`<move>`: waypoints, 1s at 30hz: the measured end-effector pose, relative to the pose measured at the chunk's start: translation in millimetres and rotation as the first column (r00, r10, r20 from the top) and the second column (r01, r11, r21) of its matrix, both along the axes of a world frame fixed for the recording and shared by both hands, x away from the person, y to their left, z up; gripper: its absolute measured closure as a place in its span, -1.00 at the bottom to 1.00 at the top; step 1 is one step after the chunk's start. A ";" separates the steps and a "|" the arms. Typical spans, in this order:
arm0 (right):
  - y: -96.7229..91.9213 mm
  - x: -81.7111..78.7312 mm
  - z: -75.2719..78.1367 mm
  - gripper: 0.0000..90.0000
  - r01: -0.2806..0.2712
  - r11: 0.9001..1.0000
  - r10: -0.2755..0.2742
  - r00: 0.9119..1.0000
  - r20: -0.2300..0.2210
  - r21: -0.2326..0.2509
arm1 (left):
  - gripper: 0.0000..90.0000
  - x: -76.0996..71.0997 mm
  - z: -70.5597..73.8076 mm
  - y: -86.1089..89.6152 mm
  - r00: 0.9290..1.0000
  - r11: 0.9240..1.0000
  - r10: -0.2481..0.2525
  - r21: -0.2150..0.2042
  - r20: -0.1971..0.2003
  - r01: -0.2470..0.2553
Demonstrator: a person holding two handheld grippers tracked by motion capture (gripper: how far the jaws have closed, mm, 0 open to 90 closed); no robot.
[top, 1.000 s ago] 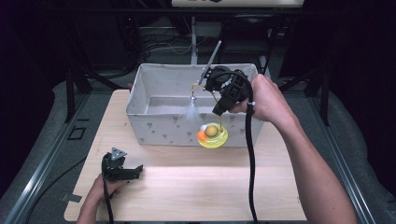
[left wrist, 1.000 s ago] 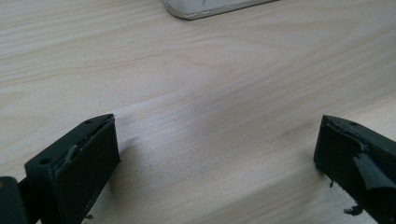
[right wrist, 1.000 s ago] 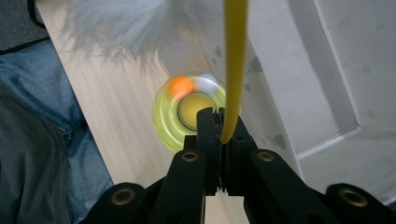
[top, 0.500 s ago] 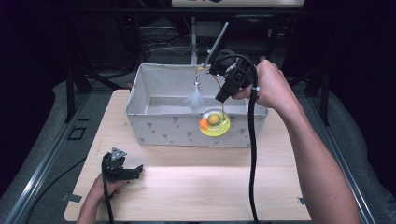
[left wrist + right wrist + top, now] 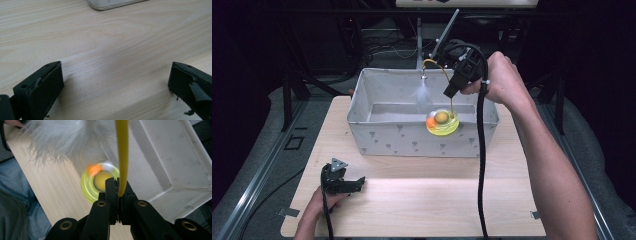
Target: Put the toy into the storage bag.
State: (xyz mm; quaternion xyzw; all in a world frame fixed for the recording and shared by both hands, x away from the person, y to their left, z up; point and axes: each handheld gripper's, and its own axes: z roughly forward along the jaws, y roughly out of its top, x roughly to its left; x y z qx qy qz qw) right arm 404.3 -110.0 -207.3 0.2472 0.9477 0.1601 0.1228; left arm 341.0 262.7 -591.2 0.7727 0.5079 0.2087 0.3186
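We see a yellow wand toy (image 5: pixel 438 65) pinched tight between the jaws of the right gripper (image 5: pixel 451 91), which is held above the white fabric bin (image 5: pixel 387 137) on the pale wood-grain desk (image 5: pixel 422 200). The thin, smooth yellow rod arches up from the jaws and bends over toward the bin's far side, ending at a small connector from which a soft grey-white feather tuft (image 5: pixel 422 91) hangs down inside the bin. In the right gripper view the rod (image 5: pixel 122 157) runs straight up away from the closed jaws, and the fluffy tuft (image 5: pixel 57 137) is blurred. Below the gripper, over the bin's near wall, hangs a round translucent yellow disc (image 5: pixel 442 121) with an orange ball and a tan centre. Near the bin's front left, our left gripper (image 5: pixel 354 184) rests low on the desk with its jaws spread wide apart, holding nothing.
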 end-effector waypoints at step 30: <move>-24.6 42.0 10.0 0.97 0.161 0.987 -0.162 0.986 0.042 0.020 | -1.00 0.1 -0.2 -0.2 1.000 1.000 0.001 -0.004 0.002 -0.001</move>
